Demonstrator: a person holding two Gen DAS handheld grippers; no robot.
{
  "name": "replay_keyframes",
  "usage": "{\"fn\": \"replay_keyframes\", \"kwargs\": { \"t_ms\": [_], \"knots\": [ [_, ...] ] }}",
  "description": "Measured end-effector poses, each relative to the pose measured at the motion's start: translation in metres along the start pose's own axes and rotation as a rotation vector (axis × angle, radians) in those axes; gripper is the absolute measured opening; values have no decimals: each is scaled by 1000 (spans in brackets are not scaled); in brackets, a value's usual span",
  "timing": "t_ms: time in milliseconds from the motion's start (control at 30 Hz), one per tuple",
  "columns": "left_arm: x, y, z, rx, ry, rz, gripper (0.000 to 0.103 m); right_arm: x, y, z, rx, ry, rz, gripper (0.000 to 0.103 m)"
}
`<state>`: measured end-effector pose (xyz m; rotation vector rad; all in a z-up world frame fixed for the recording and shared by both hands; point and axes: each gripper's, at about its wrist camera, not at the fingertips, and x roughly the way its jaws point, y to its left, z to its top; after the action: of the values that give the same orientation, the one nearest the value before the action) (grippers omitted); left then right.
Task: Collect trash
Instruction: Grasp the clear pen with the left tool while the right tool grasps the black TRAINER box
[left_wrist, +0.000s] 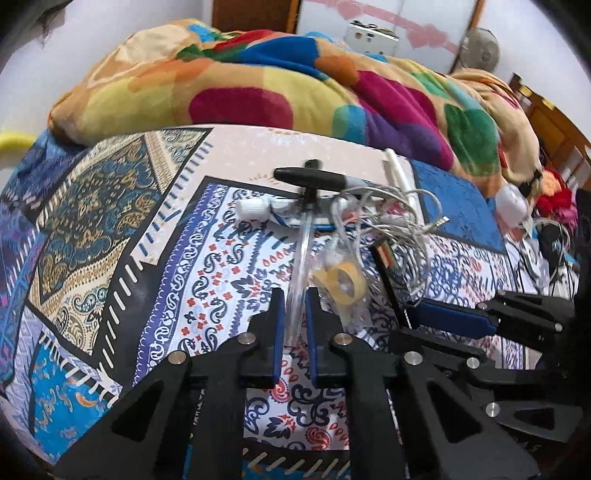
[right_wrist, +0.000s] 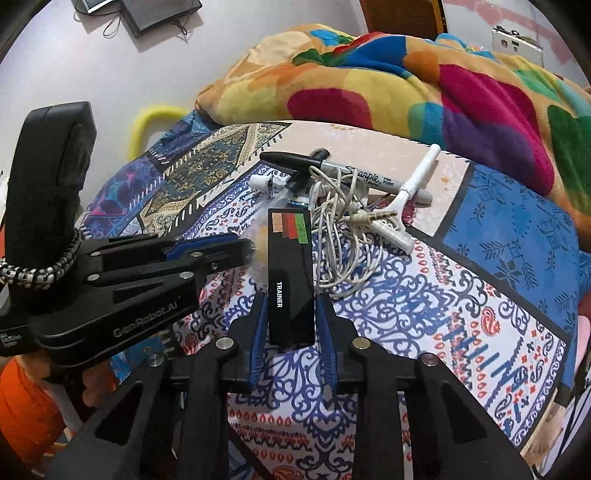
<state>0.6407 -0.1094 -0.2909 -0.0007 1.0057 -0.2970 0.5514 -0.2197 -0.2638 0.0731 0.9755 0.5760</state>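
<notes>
A small heap of litter lies on the patterned bedsheet (left_wrist: 207, 280). My left gripper (left_wrist: 294, 295) is shut on a clear pen (left_wrist: 301, 258) with a black cap, which runs straight out between the blue pads. Right beside it lies a clear bag with a yellow tape roll (left_wrist: 343, 284). My right gripper (right_wrist: 291, 297) is shut on the long edges of a black card (right_wrist: 290, 258) marked TRAINER. In the left wrist view the right gripper (left_wrist: 404, 317) comes in from the right with the card (left_wrist: 388, 266) tilted up. The left gripper (right_wrist: 243, 251) shows at the left of the right wrist view.
Behind the card lie a tangled white earphone cable (right_wrist: 343, 240), a Sharpie marker (right_wrist: 365, 177), a white plastic stick (right_wrist: 417, 177) and a small white-capped tube (left_wrist: 255, 210). A bunched colourful blanket (left_wrist: 295, 85) fills the back of the bed. The wall is at the left.
</notes>
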Motion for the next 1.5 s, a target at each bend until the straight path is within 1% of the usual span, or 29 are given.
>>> {"fn": "replay_keyframes", "kwargs": {
  "t_ms": [100,200,300,433,533,600,667,767,800,900,1067,1300,1400,1500],
  "knots": [
    [-10,-4,-8,11,-24,30,7,-8,1,-8,-6,-4,-11,24],
    [-26,-4,-25,12,-28,47,7,-20,1,-17,-16,-3,-20,24],
    [-40,-3,-48,14,-9,73,7,-28,5,-24,-59,-1,-53,24],
    [-57,-4,-81,9,27,98,7,-38,7,-34,-93,17,-66,24],
    [-64,-8,-98,7,52,114,7,-43,6,-43,-100,34,-75,24],
    [-68,-13,-104,9,56,101,7,-44,4,-47,-105,45,-94,24],
    [-68,-17,-106,16,63,106,7,-42,3,-48,-113,53,-120,24],
    [-61,-24,-101,29,87,108,9,-40,1,-49,-106,70,-121,24],
    [-60,-25,-99,31,83,110,12,-41,-1,-48,-92,65,-114,24],
    [-55,-24,-91,22,81,98,18,-40,-8,-44,-54,71,-55,25],
    [-48,-20,-80,1,49,103,19,-35,-6,-33,-43,46,-45,32],
    [-40,-13,-68,-26,11,107,19,-18,5,-30,-89,65,-48,33],
    [-37,-11,-64,-40,-6,104,19,-20,8,-36,-112,50,-72,33],
    [-36,-10,-62,-50,-17,98,19,-23,9,-41,-127,54,-64,33]
  ]
}}
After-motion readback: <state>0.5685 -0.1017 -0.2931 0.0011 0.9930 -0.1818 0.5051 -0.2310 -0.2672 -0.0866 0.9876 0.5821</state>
